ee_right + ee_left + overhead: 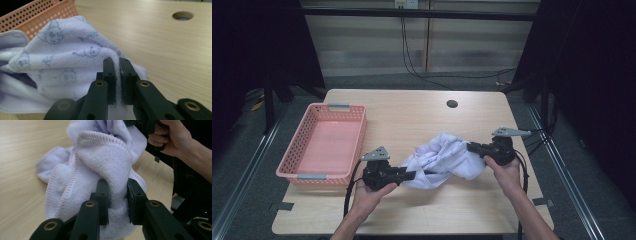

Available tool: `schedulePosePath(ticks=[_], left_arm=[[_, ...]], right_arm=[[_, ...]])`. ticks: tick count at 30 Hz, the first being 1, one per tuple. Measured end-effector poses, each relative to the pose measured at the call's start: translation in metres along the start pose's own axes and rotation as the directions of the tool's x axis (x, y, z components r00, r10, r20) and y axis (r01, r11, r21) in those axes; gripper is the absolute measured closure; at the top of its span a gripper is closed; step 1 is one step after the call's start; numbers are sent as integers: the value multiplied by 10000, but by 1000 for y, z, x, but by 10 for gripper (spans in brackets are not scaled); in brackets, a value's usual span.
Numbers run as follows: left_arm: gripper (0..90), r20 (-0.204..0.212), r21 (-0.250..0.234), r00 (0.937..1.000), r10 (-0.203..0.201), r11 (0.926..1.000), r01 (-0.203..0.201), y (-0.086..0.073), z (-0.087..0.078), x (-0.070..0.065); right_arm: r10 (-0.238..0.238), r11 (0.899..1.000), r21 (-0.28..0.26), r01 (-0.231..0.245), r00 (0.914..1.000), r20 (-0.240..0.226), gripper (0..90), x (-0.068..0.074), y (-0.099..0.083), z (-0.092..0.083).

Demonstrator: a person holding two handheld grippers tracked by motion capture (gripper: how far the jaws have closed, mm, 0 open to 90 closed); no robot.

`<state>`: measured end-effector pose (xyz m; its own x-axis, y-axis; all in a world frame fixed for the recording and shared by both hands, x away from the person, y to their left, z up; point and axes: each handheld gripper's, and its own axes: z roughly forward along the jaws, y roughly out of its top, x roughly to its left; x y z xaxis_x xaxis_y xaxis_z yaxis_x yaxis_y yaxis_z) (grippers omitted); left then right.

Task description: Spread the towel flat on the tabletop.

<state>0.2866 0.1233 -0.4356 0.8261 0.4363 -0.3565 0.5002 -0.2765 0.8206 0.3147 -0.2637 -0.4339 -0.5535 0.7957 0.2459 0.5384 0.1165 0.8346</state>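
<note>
A person stands at a pale wooden counter, a hand-held gripper in each hand. Between the two lies one crumpled white towel, printed with faint blue cartoon faces on one side and fluffy terry on the other.

The left hand-held gripper is clamped on a thick bunched fold at the towel's near-left end, and cloth bulges between its pads. The right hand-held gripper is pinched almost fully closed on a thin edge at the towel's opposite end. The middle of the cloth sags between them onto the counter.

The towel looks light, soft and completely limp. It will likely drape and stretch rather than hold any shape, and it seems neither slippery nor breakable. A hemmed edge or corner is probably the best place to hold it, since a fat fold may slide out.

Beyond the left hand-held gripper, just beside it, sits one pink plastic basket. Past the right one is one round hole in the counter.

Count: one towel, one basket, two hand-held grippers.
</note>
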Motion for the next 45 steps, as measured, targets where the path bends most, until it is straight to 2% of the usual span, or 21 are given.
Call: schedulePosePath(ticks=[3,6,11,13,14,16,19,22,26,29,30,31,33,34,35,37,40,43,45], left_arm=[[745,4,-513,9999,117,9986,-116,8,-16,-3],[748,40,-1122,9999,137,9936,-132,17,-35,-7],[752,-62,-1941,9997,248,9806,-255,29,-62,-10],[757,-192,-2288,9997,134,9733,-175,30,-72,-8],[759,-101,-2396,9999,29,9709,-52,30,-74,-7],[760,-340,-2491,9994,-37,9685,-49,31,-82,-4],[761,-397,-2706,9991,-155,9627,41,33,-91,0],[761,-513,-2677,9986,-93,9635,-47,39,-97,-1],[762,-441,-2802,9990,115,9597,-234,51,-104,-5],[761,-47,-3158,9995,328,9483,-326,65,-110,-13],[761,-120,-3161,9989,450,9476,-465,68,-111,-15],[759,-187,-3136,9985,510,9480,-543,69,-109,-17],[754,-383,-2951,9981,490,9537,-581,67,-103,-14],[746,-463,-2748,9983,350,9604,-464,61,-97,-8],[741,-431,-2534,9990,87,9672,-193,53,-89,0],[736,-465,-2288,9982,-385,9731,268,40,-76,11],[676,-688,-1814,9944,-797,9812,660,23,-63,25],[597,-1075,-1597,9901,-900,9845,722,18,-60,31],[565,-1170,-1603,9887,-940,9842,746,17,-61,32]], right_arm=[[134,9990,-418,-131,9999,86,855,-7,11,-11],[20,9977,-673,-7,9998,203,861,-10,25,-21],[-178,9942,-1051,229,9986,495,870,-14,49,-34],[-45,9924,-1225,120,9981,610,879,-21,59,-40],[44,9912,-1325,50,9975,702,880,-25,63,-43],[82,9906,-1368,46,9956,928,880,-30,70,-47],[29,9895,-1438,140,9932,1167,881,-35,84,-52],[17,9859,-1661,198,9917,1286,881,-39,102,-57],[-133,9821,-1835,417,9881,1531,882,-43,133,-56],[-246,9779,-2008,588,9854,1687,881,-45,157,-55],[-218,9752,-2139,566,9866,1616,882,-45,165,-54],[-208,9731,-2233,565,9870,1591,881,-47,171,-52],[-279,9754,-2117,617,9869,1591,880,-51,176,-43],[-293,9767,-2057,617,9871,1571,878,-53,174,-37],[-247,9810,-1866,539,9875,1554,869,-57,169,-27],[-164,9886,-1452,408,9861,1654,801,-63,155,-9],[40,9955,-944,130,9840,1783,661,-71,131,11],[132,9963,-862,26,9831,1824,596,-72,116,12],[12,9962,-867,126,9875,1575,598,-66,109,8]])
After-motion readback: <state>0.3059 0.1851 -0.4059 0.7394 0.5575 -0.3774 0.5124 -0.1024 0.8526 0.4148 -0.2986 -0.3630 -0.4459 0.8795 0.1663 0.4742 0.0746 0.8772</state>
